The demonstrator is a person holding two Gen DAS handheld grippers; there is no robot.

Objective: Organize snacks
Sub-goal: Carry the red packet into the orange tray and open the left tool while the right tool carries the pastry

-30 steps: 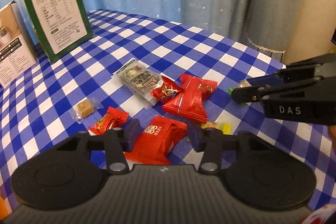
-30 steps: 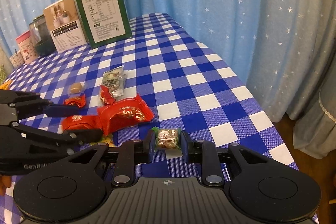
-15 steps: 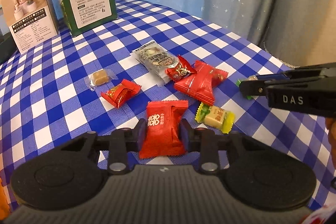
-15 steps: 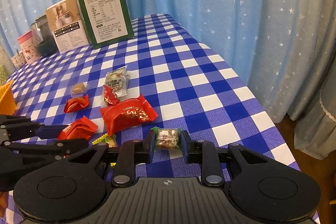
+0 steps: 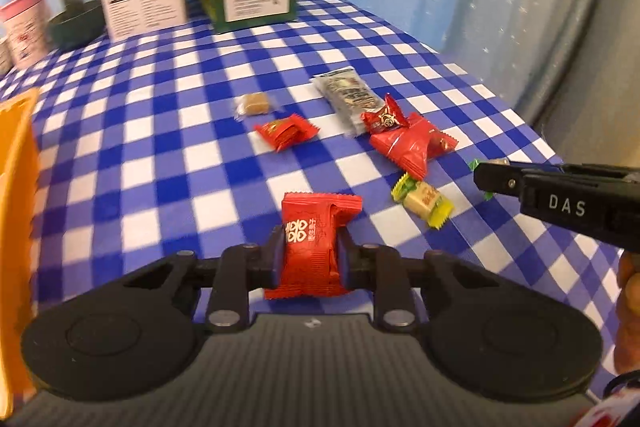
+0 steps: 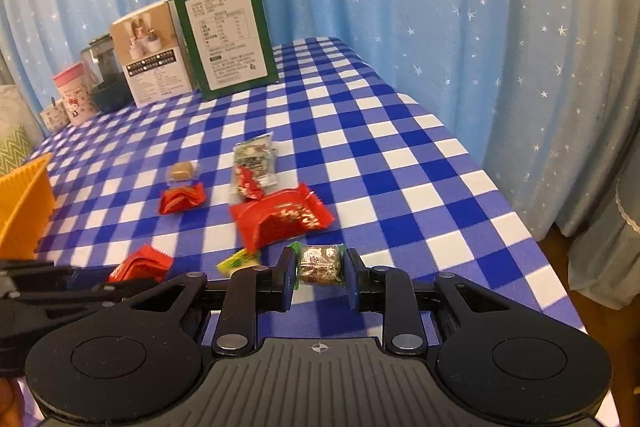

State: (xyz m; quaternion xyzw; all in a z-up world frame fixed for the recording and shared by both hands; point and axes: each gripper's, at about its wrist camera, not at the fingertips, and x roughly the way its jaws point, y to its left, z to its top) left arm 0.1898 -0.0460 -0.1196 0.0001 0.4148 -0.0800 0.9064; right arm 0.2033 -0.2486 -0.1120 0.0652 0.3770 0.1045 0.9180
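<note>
Closing on a red snack packet (image 5: 310, 247), the left gripper (image 5: 310, 259) with its jaws pressed against both sides of the wrapper, which stands upright between them above a blue-and-white checked desk (image 5: 160, 155). Pinched in the right gripper (image 6: 320, 269), jaws nearly together: a small clear-wrapped candy with green ends (image 6: 322, 264). Lying loose on the cloth beyond: a yellow-green candy (image 5: 422, 201), a large red packet (image 5: 410, 143) with a small red sachet (image 5: 384, 117) touching it, a silver packet (image 5: 348, 95), another red packet (image 5: 286, 131) and a brown caramel (image 5: 254, 103). Standing at the far edge: a green box (image 6: 226, 35), a beige box (image 6: 148, 53), a dark jar (image 6: 104, 75) and a pink cup (image 6: 74, 93). Showing at the left: an orange basket (image 6: 22, 203), well apart from the sweets.
</note>
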